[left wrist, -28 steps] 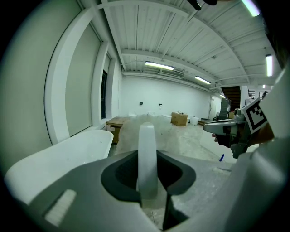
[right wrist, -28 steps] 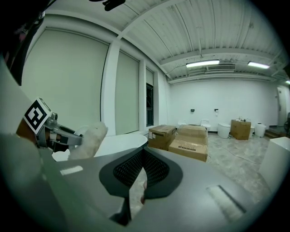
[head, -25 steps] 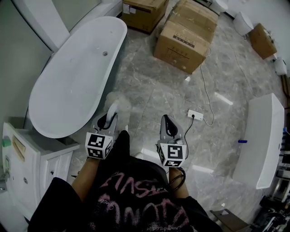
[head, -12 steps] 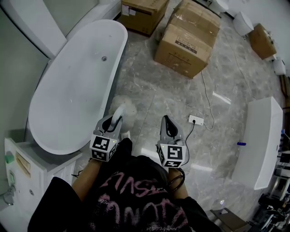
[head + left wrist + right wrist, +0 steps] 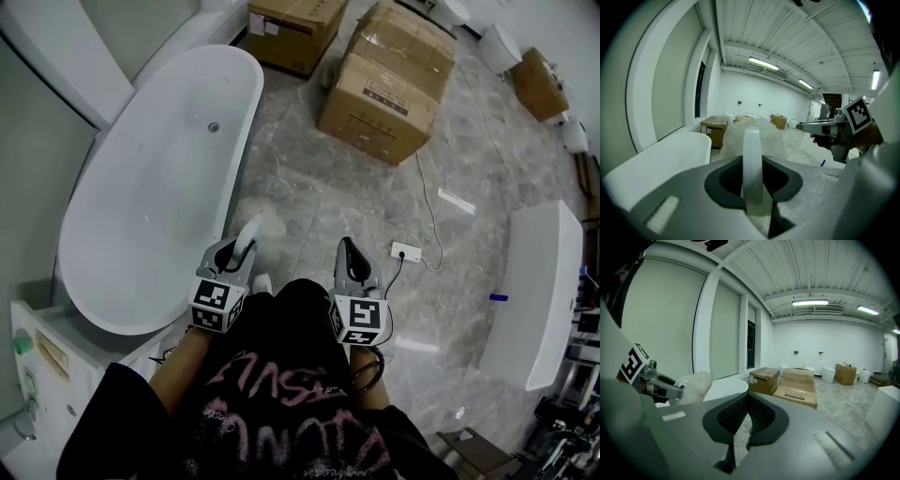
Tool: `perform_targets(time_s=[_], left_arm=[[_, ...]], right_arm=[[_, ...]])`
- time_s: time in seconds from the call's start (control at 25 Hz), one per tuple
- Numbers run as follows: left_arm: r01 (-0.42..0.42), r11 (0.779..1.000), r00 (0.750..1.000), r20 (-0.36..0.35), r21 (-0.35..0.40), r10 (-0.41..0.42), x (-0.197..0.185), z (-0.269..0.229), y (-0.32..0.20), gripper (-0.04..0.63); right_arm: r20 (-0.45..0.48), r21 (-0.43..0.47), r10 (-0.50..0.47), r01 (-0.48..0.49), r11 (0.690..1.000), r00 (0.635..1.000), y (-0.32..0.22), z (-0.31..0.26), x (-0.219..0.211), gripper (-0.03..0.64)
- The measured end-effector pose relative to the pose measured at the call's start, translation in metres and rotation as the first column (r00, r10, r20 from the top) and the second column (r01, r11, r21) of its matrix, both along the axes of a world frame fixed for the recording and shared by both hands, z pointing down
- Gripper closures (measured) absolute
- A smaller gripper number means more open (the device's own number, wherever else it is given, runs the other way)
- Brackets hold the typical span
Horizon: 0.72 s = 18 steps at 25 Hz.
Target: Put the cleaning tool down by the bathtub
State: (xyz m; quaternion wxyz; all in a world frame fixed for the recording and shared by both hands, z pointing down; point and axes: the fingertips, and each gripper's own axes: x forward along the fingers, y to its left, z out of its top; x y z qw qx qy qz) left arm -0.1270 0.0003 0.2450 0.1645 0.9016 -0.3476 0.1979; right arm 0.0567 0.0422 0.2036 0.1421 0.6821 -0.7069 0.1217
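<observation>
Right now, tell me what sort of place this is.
Probably a bathroom-fixture showroom or stockroom: a freestanding white bathtub, large cardboard boxes on the stone-look floor, and what look like toilets by the far wall.

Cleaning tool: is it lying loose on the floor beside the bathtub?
No, the cleaning tool is clamped by its white handle between the jaws of the left gripper.

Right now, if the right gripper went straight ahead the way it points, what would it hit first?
Likely the nearer cardboard box; ahead of the right gripper the floor looks free until it, though depth is unclear.
</observation>
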Motion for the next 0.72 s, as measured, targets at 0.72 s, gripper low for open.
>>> perform_targets(time_s=[0.72], left_arm=[[0.038, 0.999, 0.998, 0.052, -0.019, -0.036, 0.051, 0.006, -0.06, 0.511]], right_arm=[[0.034, -0.025, -0.038, 0.039, 0.999, 0.999, -0.056, 0.011, 0.062, 0.6]])
